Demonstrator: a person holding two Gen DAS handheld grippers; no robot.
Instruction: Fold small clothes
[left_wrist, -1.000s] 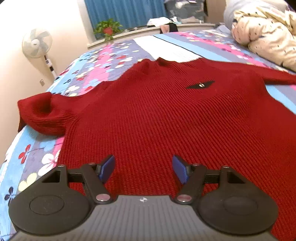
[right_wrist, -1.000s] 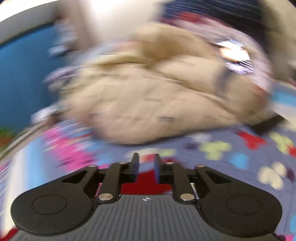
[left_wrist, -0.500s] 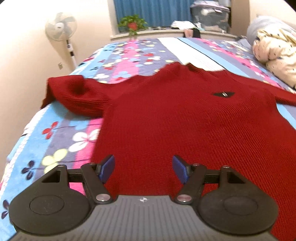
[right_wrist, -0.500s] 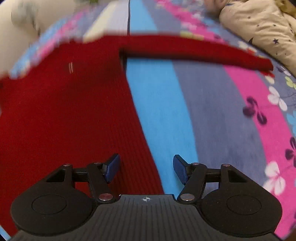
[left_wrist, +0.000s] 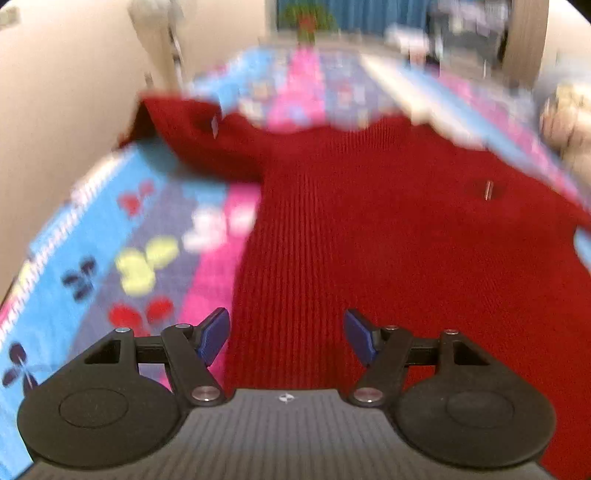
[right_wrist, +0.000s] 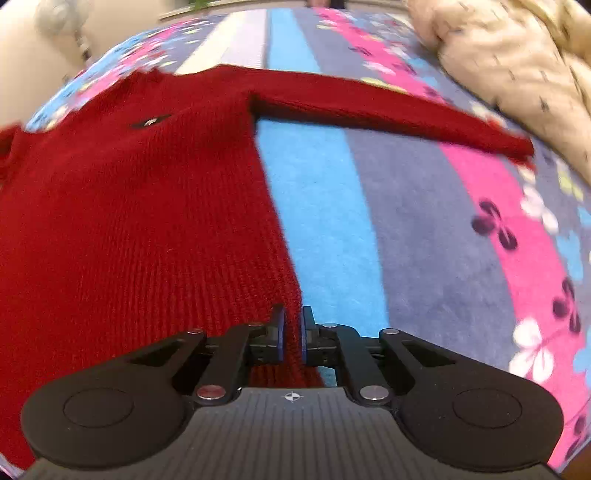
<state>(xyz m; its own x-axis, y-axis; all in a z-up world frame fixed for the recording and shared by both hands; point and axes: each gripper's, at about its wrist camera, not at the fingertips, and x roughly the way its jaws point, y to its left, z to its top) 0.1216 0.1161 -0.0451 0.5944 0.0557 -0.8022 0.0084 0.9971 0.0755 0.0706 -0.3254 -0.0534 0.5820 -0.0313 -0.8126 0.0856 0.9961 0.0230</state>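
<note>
1. Left wrist view: left tool (left_wrist: 286, 338) is open, holding nothing, over the left hem edge of the red sweater (left_wrist: 388, 229), which lies flat on the bed (left_wrist: 147, 236); bare floral cover lies left of the sweater.
2. Right wrist view: right tool (right_wrist: 291, 332) is clamped on the sweater's (right_wrist: 129, 206) right hem edge; its sleeve (right_wrist: 388, 107) extends toward the beige duvet (right_wrist: 517, 62).
</note>
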